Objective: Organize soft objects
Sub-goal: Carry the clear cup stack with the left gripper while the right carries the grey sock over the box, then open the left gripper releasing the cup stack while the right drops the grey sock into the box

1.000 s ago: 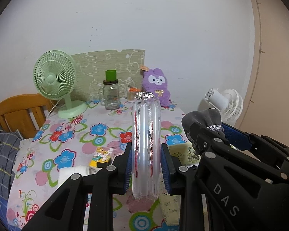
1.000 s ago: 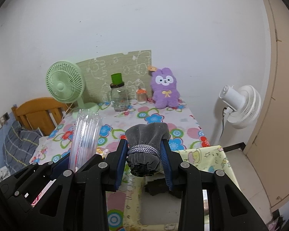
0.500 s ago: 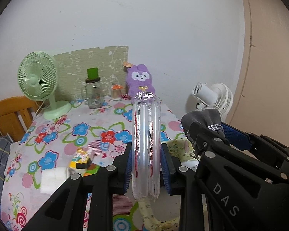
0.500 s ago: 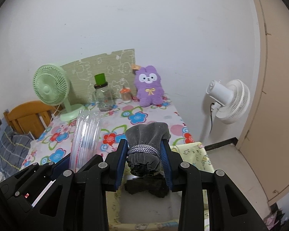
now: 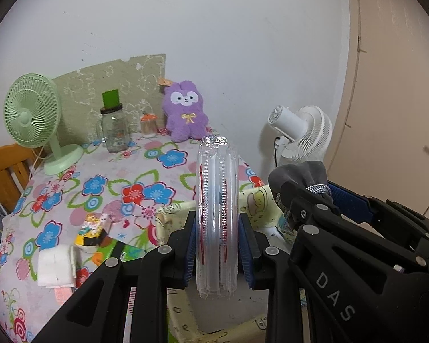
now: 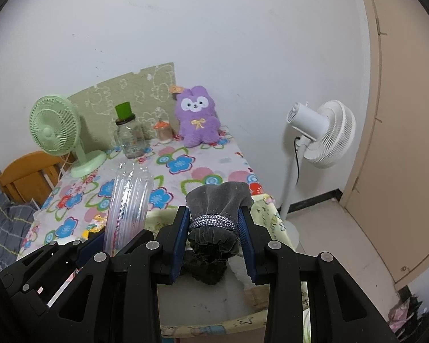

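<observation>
My left gripper (image 5: 218, 253) is shut on a clear plastic packet with red-marked contents (image 5: 217, 214), held upright; the packet also shows in the right wrist view (image 6: 128, 205). My right gripper (image 6: 213, 243) is shut on a grey velvet drawstring pouch (image 6: 217, 208) with a silver cord, also seen in the left wrist view (image 5: 300, 174). Both hang over a yellow fabric storage box (image 6: 268, 223) with a pale floor beside the table; a dark soft item (image 6: 207, 270) lies inside it. A purple plush rabbit (image 5: 186, 111) sits at the table's far edge.
The floral-cloth table (image 5: 105, 188) holds a green desk fan (image 5: 34, 120), a glass jar with a green lid (image 5: 113, 125), a small orange-lidded jar (image 5: 148, 125), a small colourful box (image 5: 93, 228) and a folded white cloth (image 5: 55, 265). A white floor fan (image 6: 320, 134) stands at right by a beige door (image 6: 409, 143).
Both grippers have swung right and moved off the table to over the yellow box, still holding the packet and the pouch.
</observation>
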`<state>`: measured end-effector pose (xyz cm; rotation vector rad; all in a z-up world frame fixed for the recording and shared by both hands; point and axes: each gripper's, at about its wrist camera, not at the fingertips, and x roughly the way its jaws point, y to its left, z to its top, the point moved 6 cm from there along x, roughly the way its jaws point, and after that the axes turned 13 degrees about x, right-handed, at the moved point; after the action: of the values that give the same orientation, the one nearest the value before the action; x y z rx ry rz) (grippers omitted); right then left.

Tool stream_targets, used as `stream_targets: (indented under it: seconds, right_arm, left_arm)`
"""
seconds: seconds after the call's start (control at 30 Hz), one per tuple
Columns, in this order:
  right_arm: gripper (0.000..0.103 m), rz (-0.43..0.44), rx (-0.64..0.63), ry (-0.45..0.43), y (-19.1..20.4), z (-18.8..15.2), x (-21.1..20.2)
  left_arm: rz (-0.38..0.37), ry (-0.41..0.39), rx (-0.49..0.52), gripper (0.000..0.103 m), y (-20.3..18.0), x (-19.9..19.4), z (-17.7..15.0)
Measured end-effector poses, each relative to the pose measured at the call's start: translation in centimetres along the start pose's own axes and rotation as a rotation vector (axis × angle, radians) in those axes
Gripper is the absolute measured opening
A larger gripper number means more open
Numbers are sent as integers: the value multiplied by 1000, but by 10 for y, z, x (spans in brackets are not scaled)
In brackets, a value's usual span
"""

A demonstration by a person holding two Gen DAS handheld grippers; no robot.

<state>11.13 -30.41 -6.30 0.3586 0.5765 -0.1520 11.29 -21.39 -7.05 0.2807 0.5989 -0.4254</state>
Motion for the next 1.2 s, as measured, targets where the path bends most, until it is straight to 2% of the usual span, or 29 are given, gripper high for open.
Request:
stream_targets:
  seconds: [0.43,0.77,1.0,1.2]
  right_arm:
    - [38,-41,37,75,-26,-18,23]
    - [38,-58,39,155,-31,-40,40]
    - [39,-58,74,184,-33,-47,44]
    - [42,-64,78,179,-31,-47,42]
  left_arm:
    - [-46,94,18,28,-18,27,-19]
    - [-55,169,22,31,-19,39,-40]
    - [-65,164,45,41,-23,35,-41]
    - [-82,158,36,44,-20,32,-41]
